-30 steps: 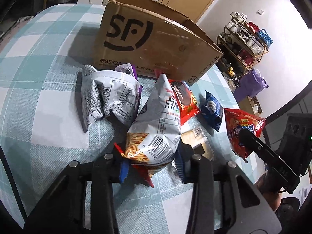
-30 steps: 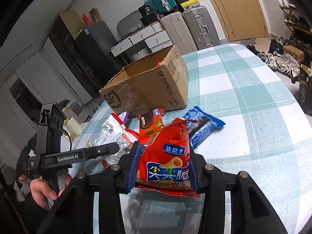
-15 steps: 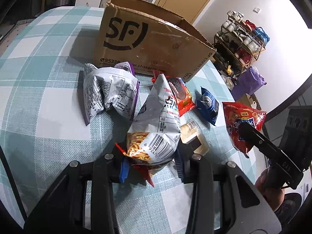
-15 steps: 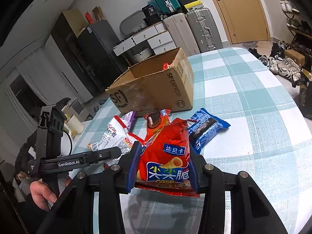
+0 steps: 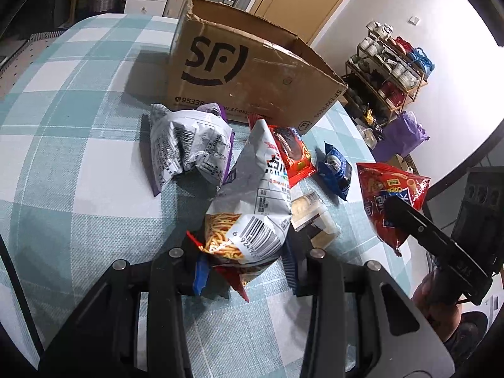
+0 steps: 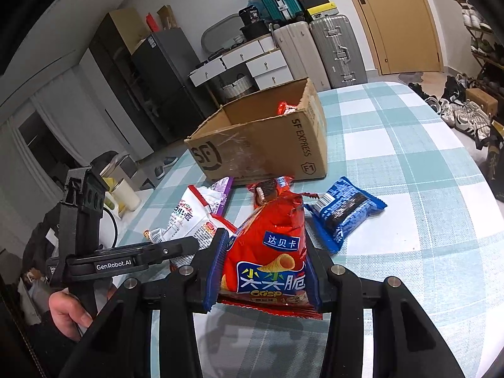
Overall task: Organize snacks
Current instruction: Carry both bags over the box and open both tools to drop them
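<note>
My left gripper [image 5: 244,267] is shut on a silver snack bag with a fries picture [image 5: 252,201] and holds it above the table. My right gripper [image 6: 266,271] is shut on a red crisp bag [image 6: 271,252], which also shows in the left wrist view [image 5: 390,189]. An open SF cardboard box [image 5: 249,69] stands behind the snacks; in the right wrist view [image 6: 264,148] a red packet peeks from inside it. On the table lie a crumpled silver and purple bag [image 5: 189,145], a red cookie pack [image 5: 293,154], a blue cookie pack [image 6: 343,211] and a small pale packet [image 5: 312,214].
The table has a teal and white checked cloth [image 5: 78,126]. Suitcases [image 6: 318,50] and white drawers [image 6: 249,63] stand beyond the table. A shelf with cups [image 5: 393,63] stands at the far right of the left wrist view. Shoes [image 6: 463,113] lie on the floor.
Both grippers have risen and moved toward the box with their bags held. The box looks larger and closer in both views.
</note>
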Demonstrator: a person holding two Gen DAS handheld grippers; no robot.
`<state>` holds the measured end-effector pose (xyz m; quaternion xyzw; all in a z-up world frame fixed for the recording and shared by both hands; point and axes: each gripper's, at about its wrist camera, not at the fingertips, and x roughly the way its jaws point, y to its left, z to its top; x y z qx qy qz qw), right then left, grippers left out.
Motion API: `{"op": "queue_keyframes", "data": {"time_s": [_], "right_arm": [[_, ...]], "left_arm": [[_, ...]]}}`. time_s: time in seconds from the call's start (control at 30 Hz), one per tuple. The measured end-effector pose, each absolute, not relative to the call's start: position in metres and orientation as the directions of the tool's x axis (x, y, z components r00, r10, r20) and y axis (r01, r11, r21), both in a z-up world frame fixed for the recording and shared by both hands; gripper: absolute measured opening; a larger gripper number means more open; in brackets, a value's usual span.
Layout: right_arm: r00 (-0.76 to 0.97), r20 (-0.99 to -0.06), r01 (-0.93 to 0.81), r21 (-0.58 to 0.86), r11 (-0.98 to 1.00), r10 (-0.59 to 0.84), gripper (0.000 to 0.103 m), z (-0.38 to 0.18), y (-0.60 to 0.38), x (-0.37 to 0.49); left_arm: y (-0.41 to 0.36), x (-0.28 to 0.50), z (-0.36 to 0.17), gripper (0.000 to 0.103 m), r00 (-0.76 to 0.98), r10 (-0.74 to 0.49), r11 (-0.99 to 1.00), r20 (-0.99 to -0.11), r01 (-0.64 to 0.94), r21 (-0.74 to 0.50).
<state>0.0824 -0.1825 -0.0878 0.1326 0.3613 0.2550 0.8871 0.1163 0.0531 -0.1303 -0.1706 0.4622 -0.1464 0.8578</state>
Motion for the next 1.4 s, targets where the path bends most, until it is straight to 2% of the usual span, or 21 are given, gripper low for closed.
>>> {"op": "queue_keyframes", "data": {"time_s": [0.37,0.97,1.4], "right_arm": [[0.611,-0.557,-0.399,0.397,0.826,0.563,0.043,-0.07,-0.167,0.087],[0.635,-0.515,-0.457,0.35,0.817,0.576,0.044,-0.019,-0.146,0.11],[0.639,-0.503,-0.502,0.301,0.811,0.582,0.043,0.03,-0.126,0.171]], "left_arm": [[0.068,0.112,-0.106,0.035,0.56,-0.403,0.901,-0.724,0.107,-0.42],[0.072,0.139,-0.038,0.035,0.628,-0.398,0.909,-0.669,0.17,-0.381],[0.072,0.187,0.017,0.035,0.648,-0.386,0.917,-0.657,0.19,-0.352]]}}
